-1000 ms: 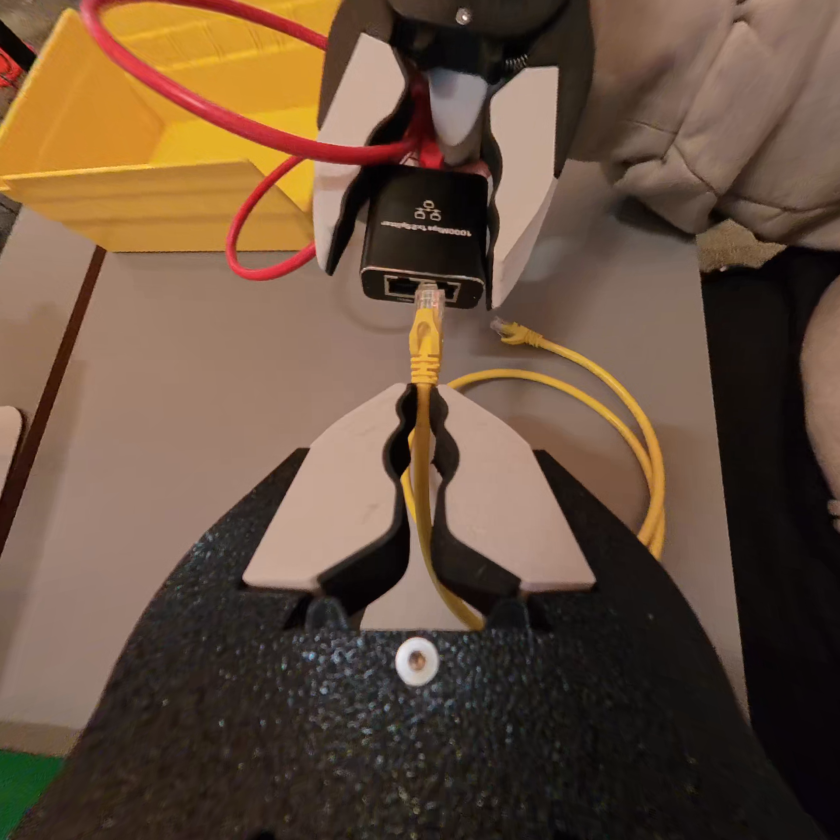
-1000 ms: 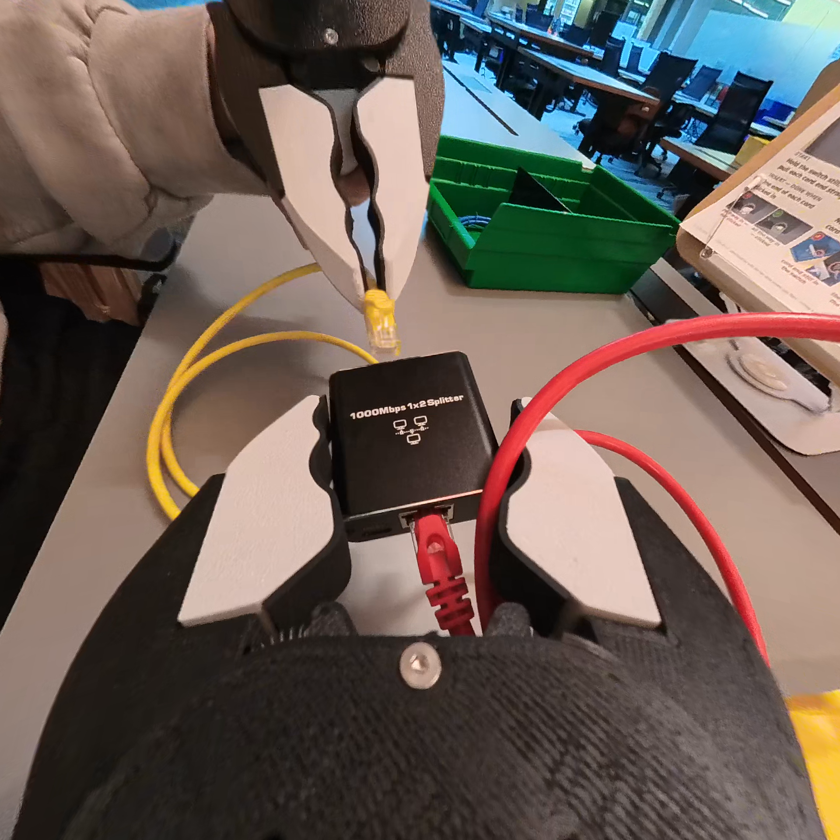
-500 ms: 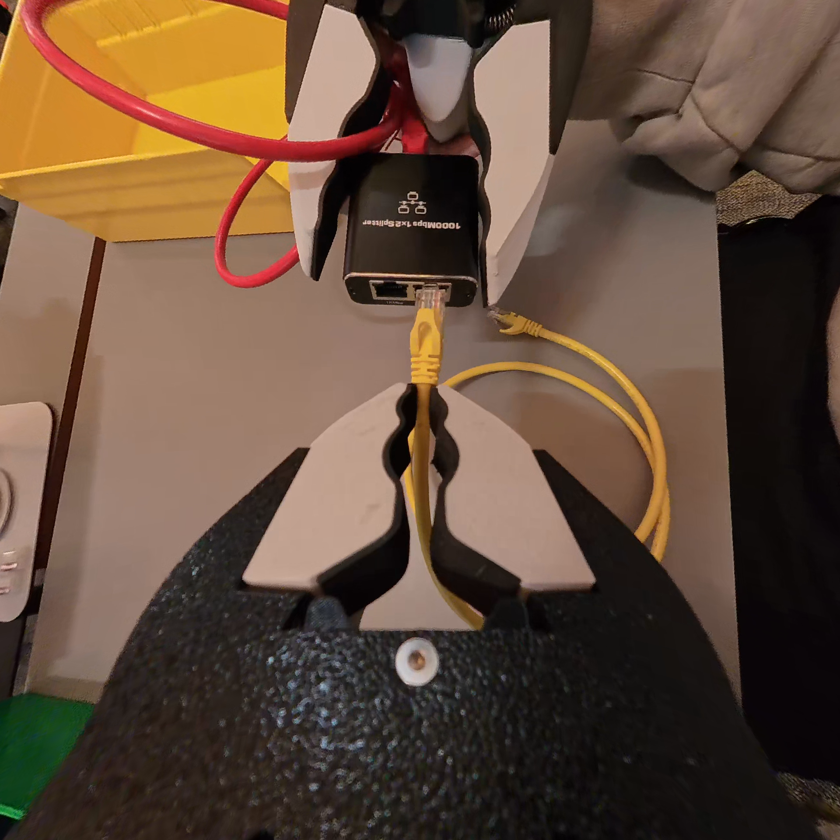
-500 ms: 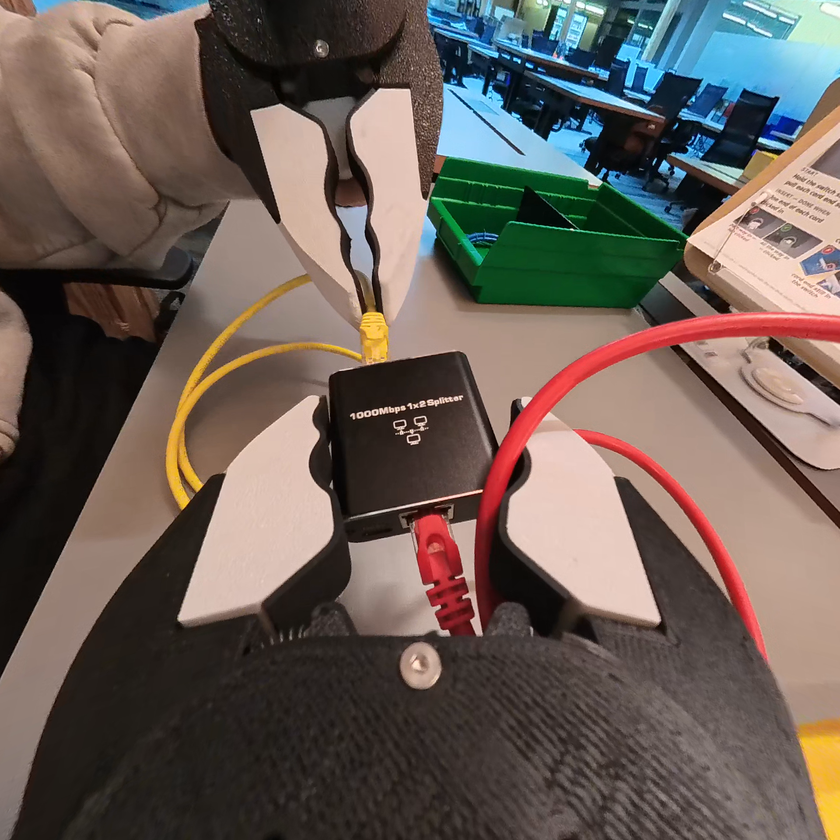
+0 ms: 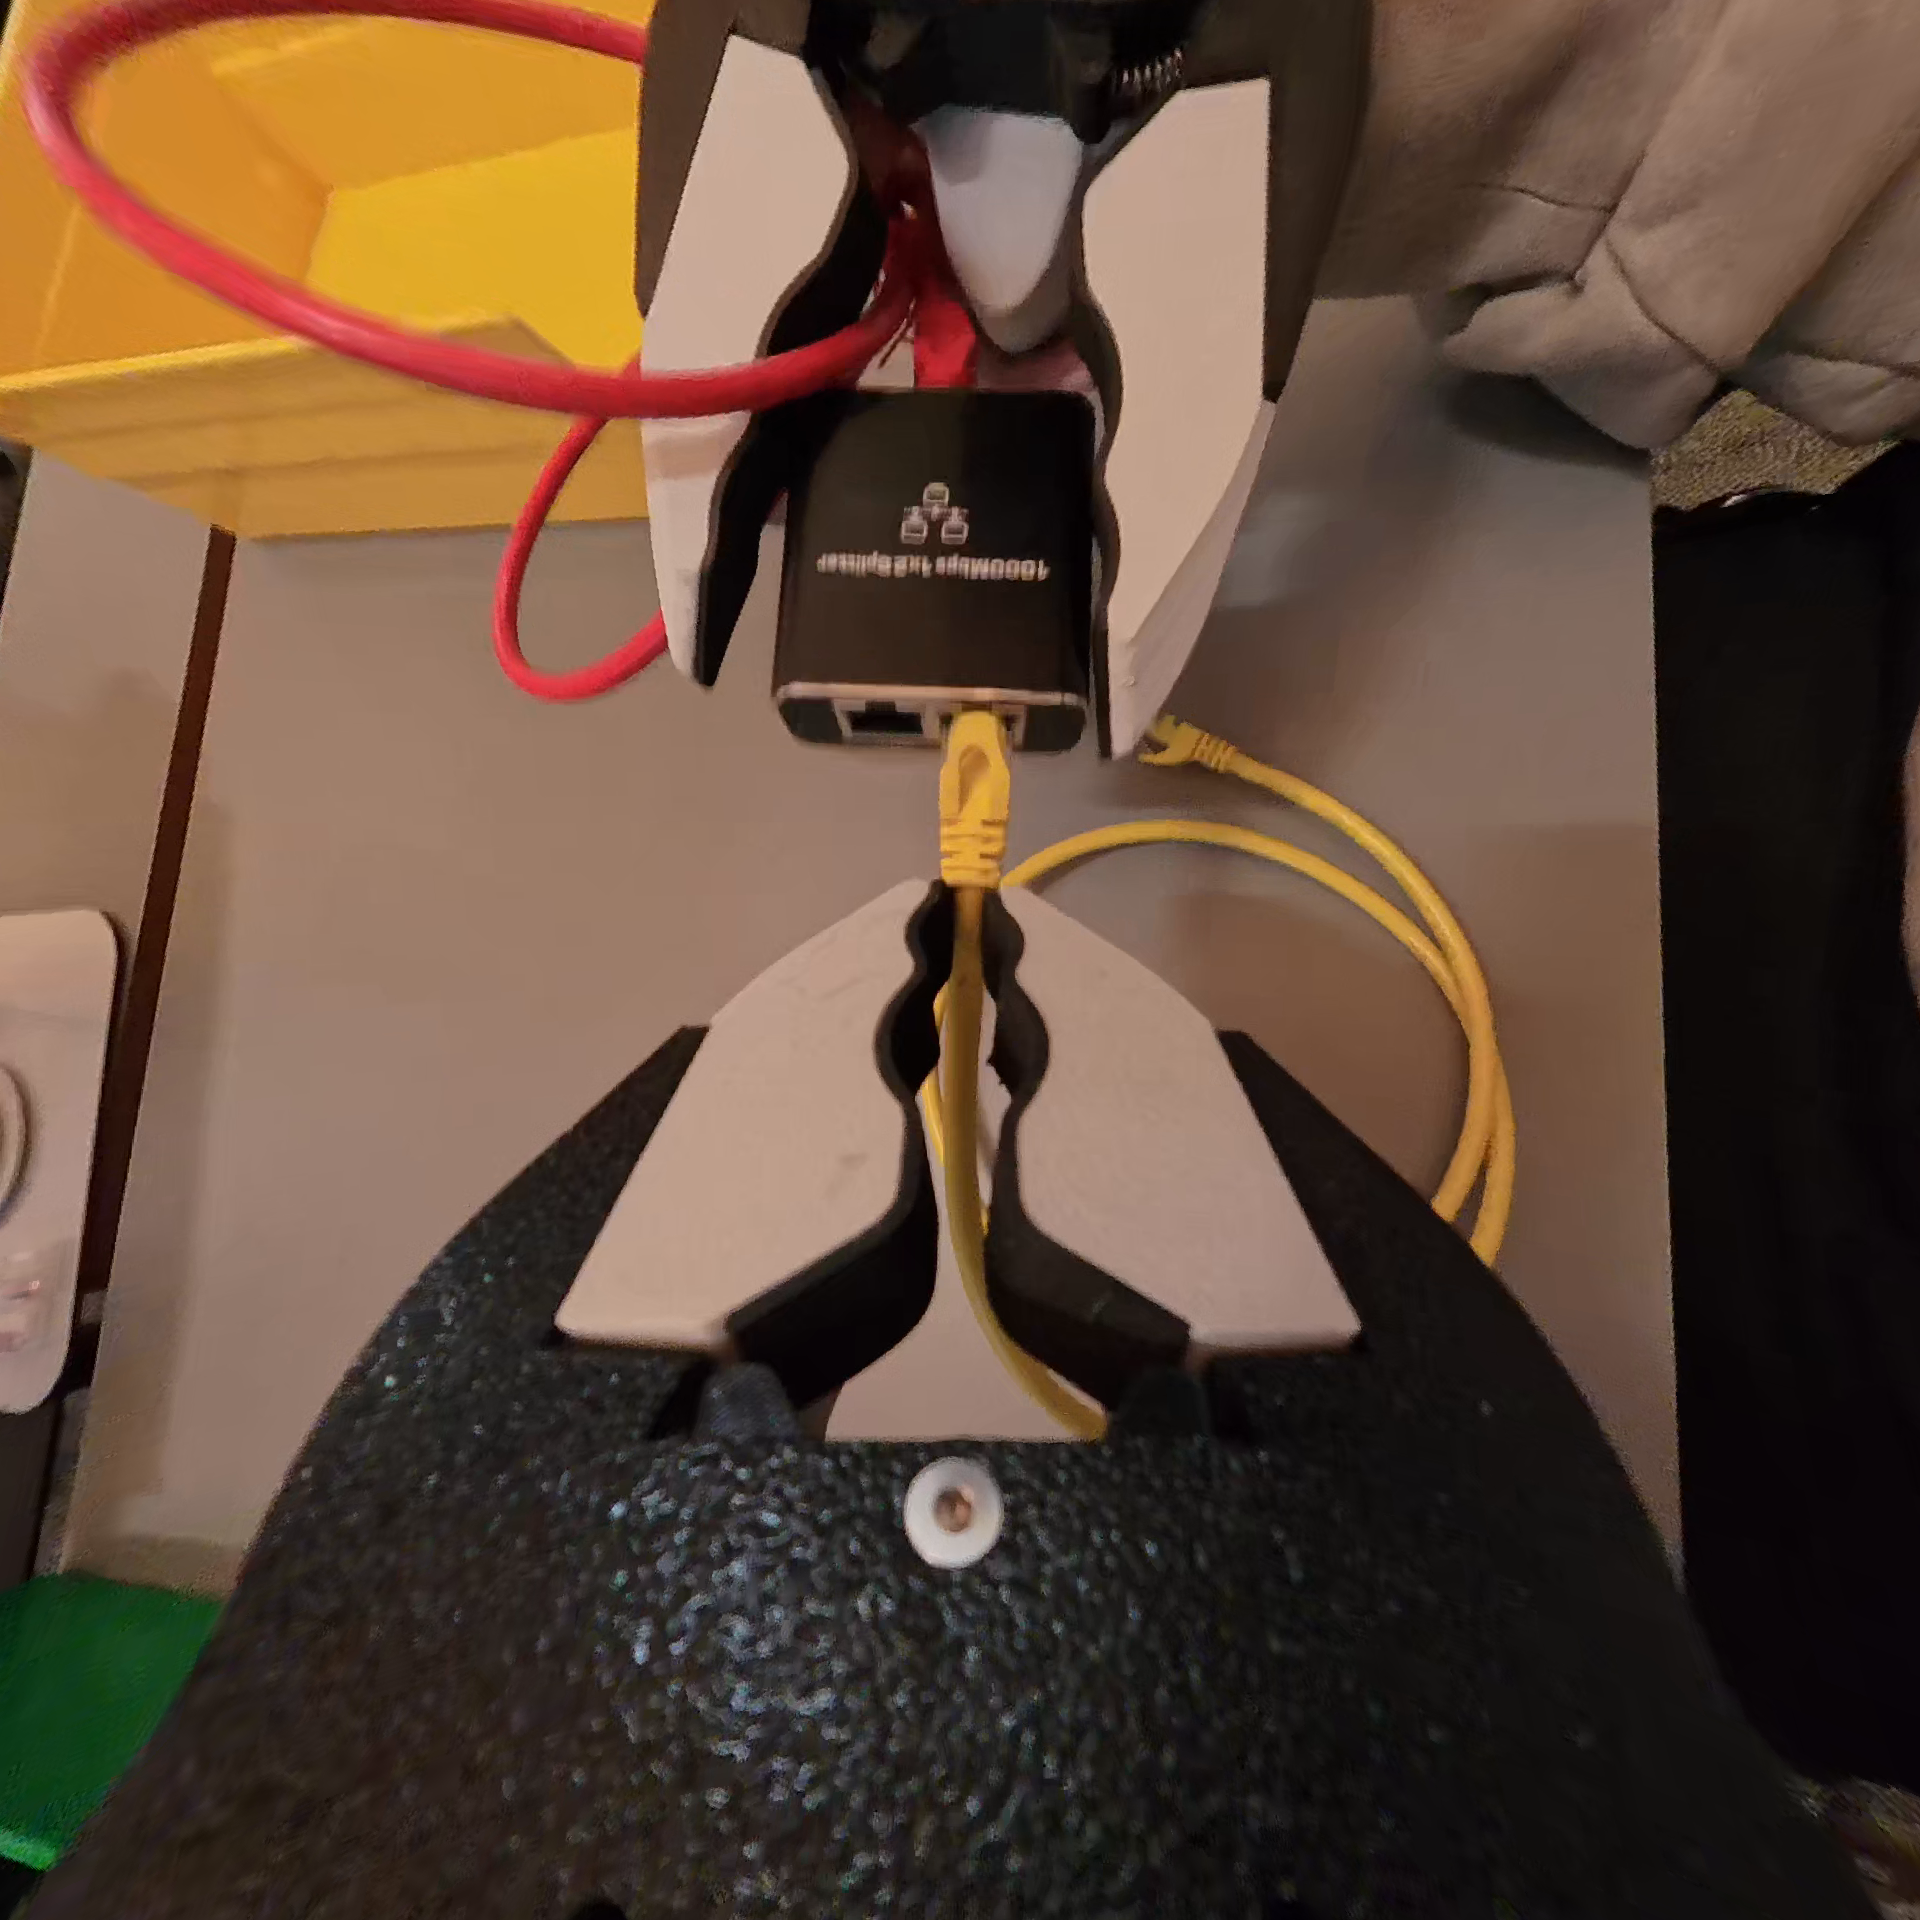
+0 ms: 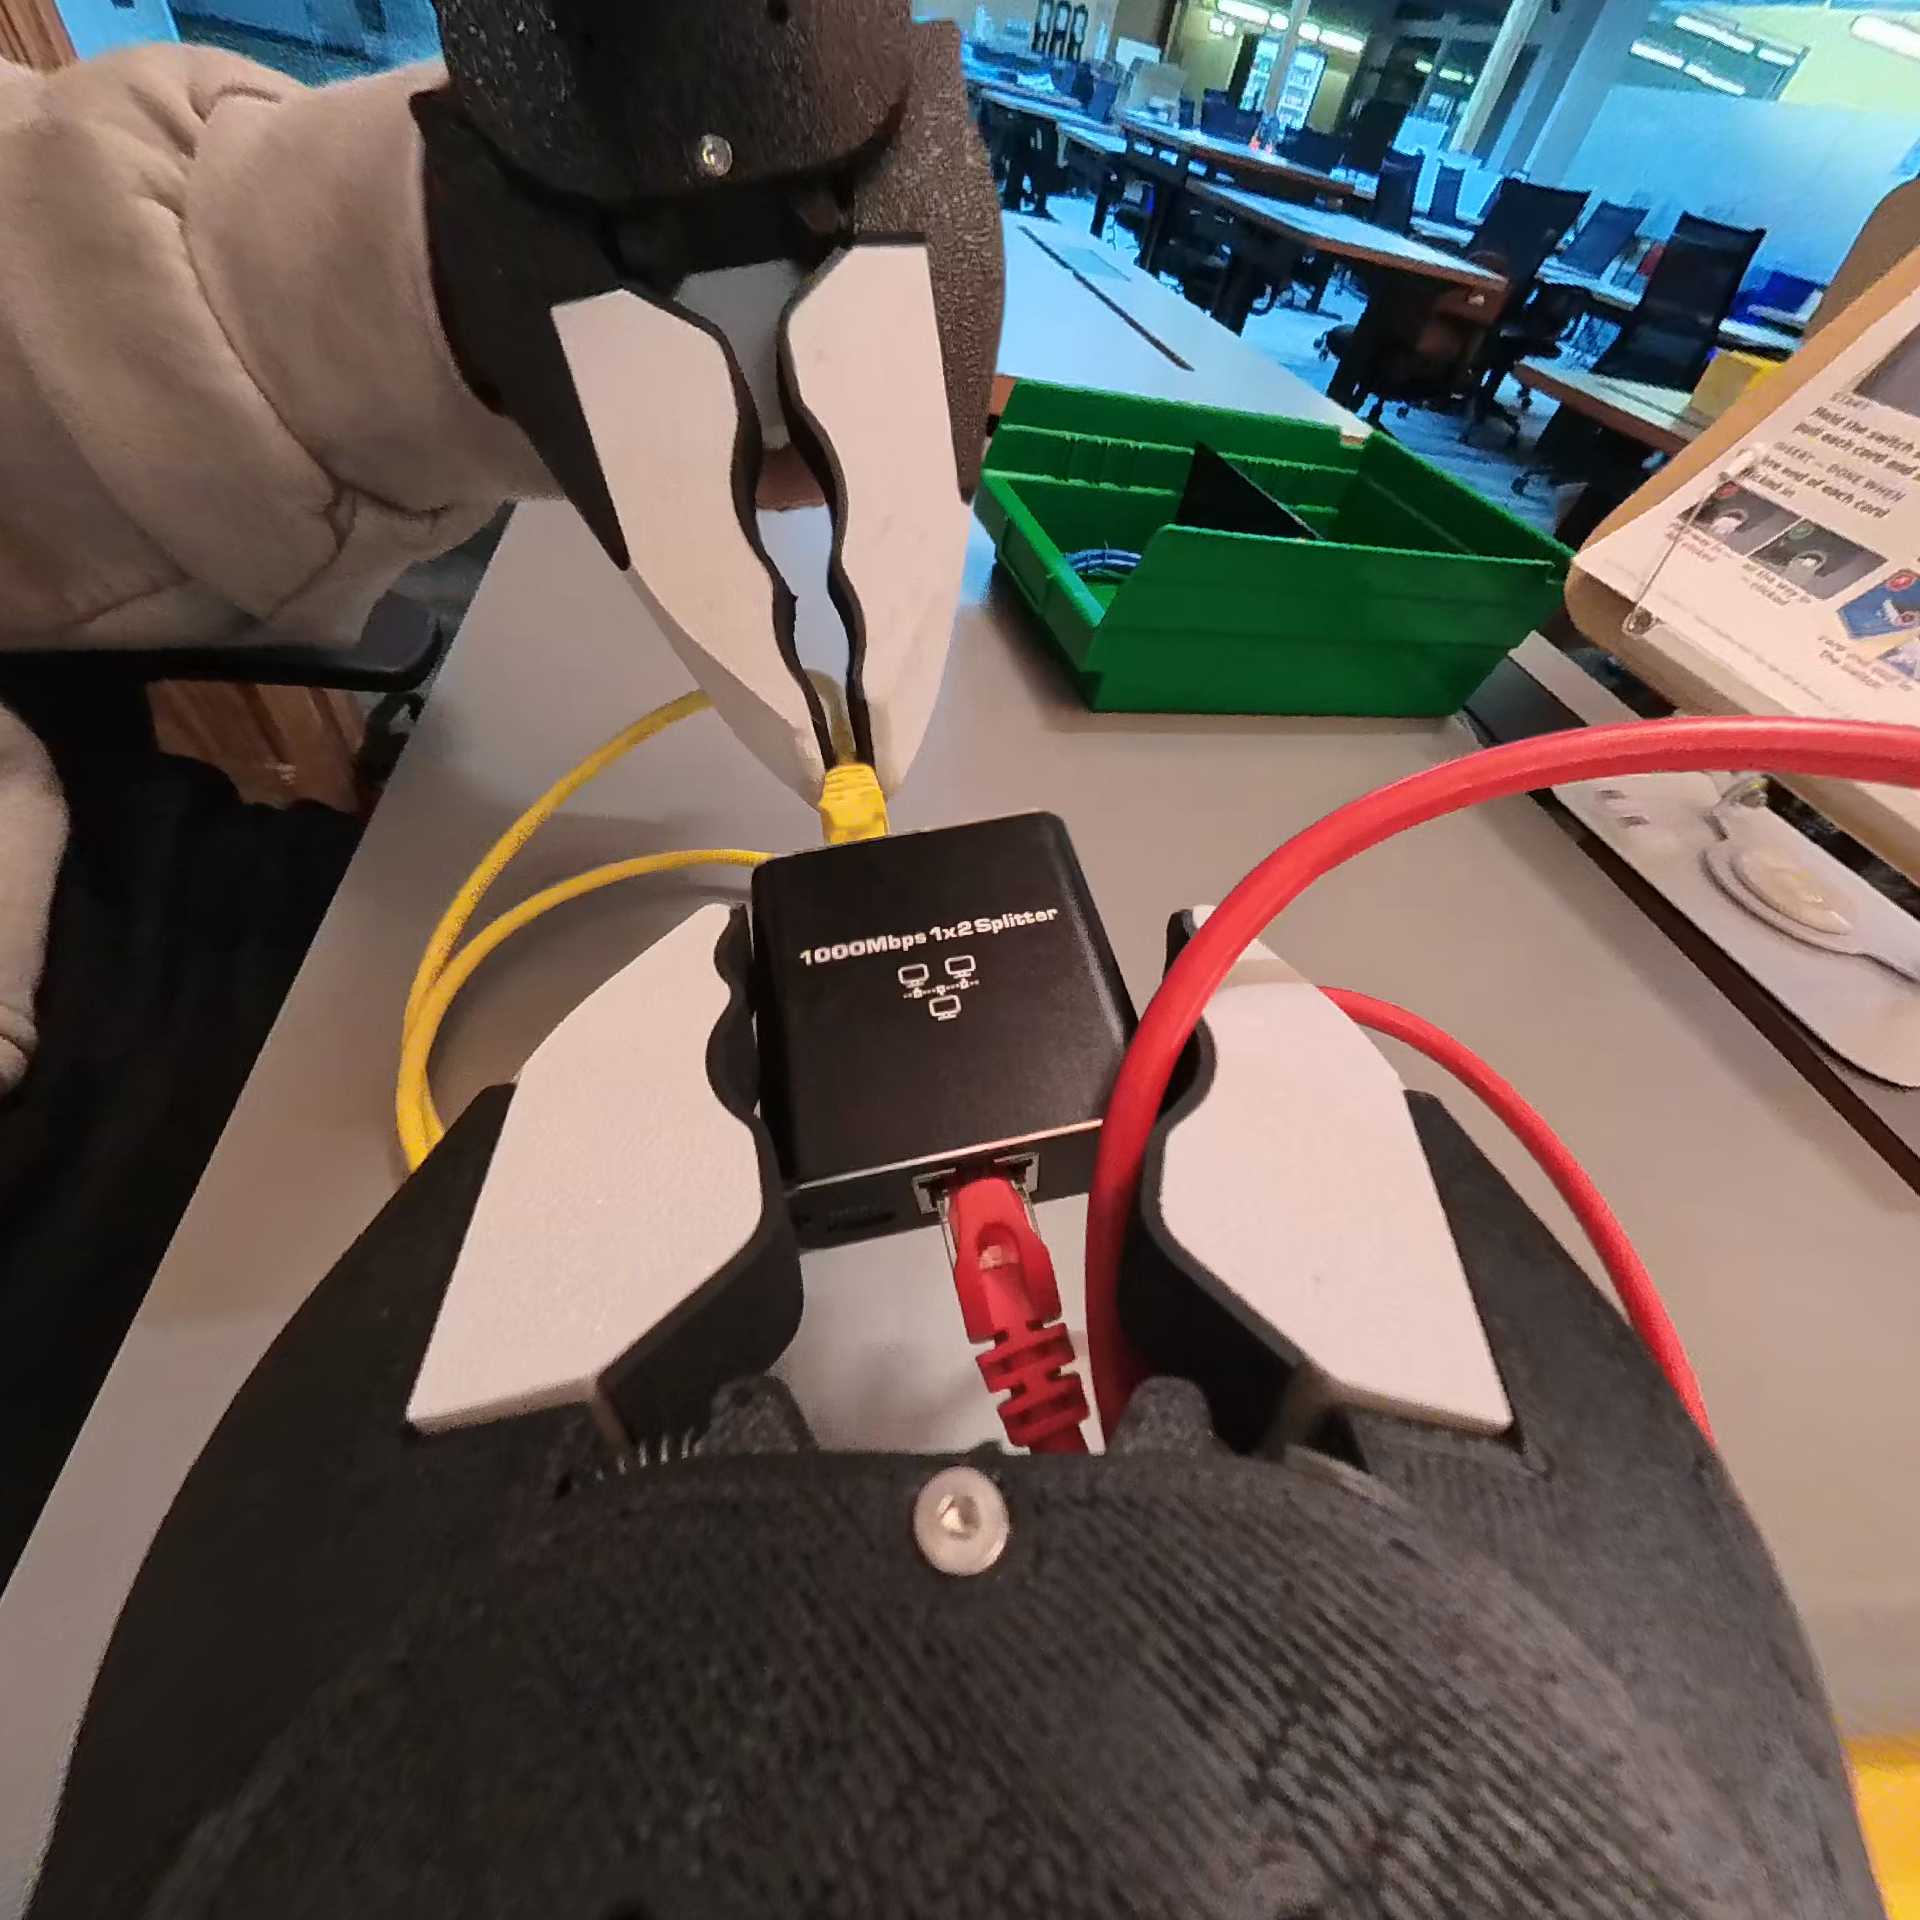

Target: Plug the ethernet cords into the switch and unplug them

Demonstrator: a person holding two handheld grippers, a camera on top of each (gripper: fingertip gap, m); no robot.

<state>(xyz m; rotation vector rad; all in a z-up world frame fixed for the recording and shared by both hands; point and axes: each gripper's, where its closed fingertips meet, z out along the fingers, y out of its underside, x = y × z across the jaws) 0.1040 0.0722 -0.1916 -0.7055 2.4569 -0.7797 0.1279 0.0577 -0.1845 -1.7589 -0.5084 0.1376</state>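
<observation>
The right claw (image 6: 940, 1049) is clenched on the black switch (image 6: 935, 997), its two pale fingers pressing the sides of the box above the grey bench (image 6: 1351, 831). A red cord (image 6: 1013, 1309) is plugged into the port on the side facing this claw, and its loop rises toward 2 o'clock in the right wrist view. The left claw (image 5: 966, 904) is clenched on the yellow cord (image 5: 961, 1122) just behind its plug (image 5: 974, 790), and this plug sits in the right-hand port of the switch's opposite face; the port beside it is free. The rest of the yellow cord loops on the bench toward 3 o'clock in the left wrist view, and its other plug (image 5: 1184, 743) lies near the switch. A yellow bin (image 5: 312, 343) stands at 10 o'clock there, and a green bin (image 6: 1268, 582) at 1 o'clock in the right wrist view.
</observation>
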